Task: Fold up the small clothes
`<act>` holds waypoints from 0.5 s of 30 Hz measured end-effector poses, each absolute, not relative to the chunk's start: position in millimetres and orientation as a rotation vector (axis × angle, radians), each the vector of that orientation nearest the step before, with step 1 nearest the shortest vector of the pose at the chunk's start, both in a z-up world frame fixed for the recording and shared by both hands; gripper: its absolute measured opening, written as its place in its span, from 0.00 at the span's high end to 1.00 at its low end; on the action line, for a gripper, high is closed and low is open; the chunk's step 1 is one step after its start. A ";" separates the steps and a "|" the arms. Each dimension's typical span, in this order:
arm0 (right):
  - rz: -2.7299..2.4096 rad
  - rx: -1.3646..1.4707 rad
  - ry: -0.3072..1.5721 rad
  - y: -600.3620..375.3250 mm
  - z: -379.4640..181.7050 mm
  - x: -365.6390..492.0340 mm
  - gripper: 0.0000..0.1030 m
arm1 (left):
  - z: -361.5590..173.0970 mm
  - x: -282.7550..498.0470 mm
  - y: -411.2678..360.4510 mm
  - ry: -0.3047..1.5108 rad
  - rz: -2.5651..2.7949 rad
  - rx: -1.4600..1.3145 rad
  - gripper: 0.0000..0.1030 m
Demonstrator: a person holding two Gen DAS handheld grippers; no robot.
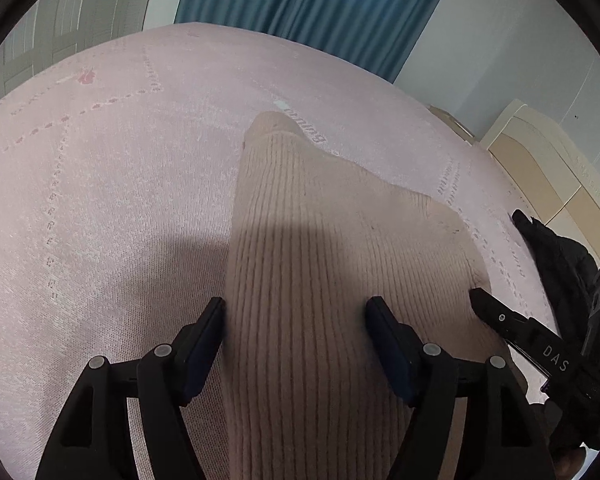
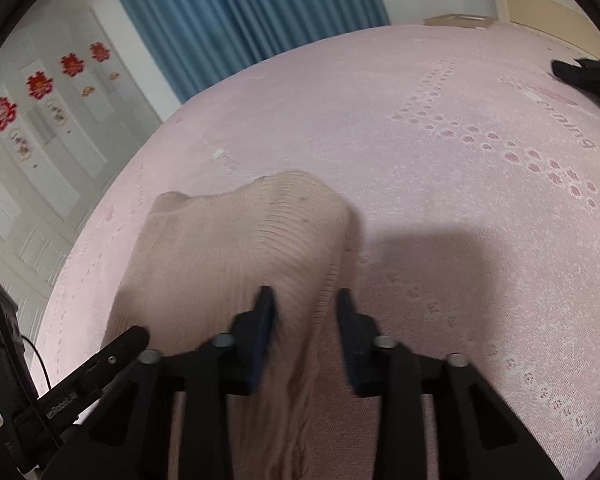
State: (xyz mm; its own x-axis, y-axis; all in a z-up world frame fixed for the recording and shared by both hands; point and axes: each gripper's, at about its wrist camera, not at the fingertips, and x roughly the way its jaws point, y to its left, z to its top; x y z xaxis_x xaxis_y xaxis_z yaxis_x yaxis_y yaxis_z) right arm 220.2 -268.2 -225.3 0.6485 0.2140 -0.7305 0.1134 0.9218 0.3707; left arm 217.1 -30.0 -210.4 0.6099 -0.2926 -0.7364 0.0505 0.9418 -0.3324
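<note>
A beige ribbed knit garment [image 1: 320, 220] lies on the pink bed cover [image 1: 100, 160], stretching away from both grippers. My left gripper [image 1: 296, 312] stands open and wide over its near end; the left finger is at the garment's left edge and the right finger rests over the knit. In the right wrist view the same garment [image 2: 228, 240] shows a bunched far end. My right gripper [image 2: 306, 306] has a narrow gap, with the garment's right hem running between the blurred fingers; no pad visibly presses it. A finger of each gripper shows in the other's view.
Blue curtains [image 2: 240, 12] hang behind the bed [image 2: 460, 160]. A black garment [image 1: 556, 248] lies at the bed's right edge, by a cream cabinet [image 1: 540, 160]. White wardrobe doors with red decorations [image 2: 40, 84] stand at the left. A cardboard box [image 2: 456, 20] sits past the far edge.
</note>
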 end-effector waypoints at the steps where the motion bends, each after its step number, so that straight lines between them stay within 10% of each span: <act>1: 0.063 0.384 0.861 -264.5 -223.2 218.4 0.83 | -209.7 214.6 -30.6 0.887 -0.197 -0.284 0.33; 15: 0.031 0.237 0.795 -252.5 -205.7 186.6 0.83 | -199.3 154.0 -22.5 0.811 -0.233 -0.170 0.44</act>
State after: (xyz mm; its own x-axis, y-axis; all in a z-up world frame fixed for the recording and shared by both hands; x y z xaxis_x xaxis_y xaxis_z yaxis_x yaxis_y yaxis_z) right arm 186.6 -252.5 -205.7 0.7012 0.1167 -0.7034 0.0611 0.9731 0.2223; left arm 154.0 -22.6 -199.3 0.6655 -0.2700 -0.6959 0.1403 0.9609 -0.2387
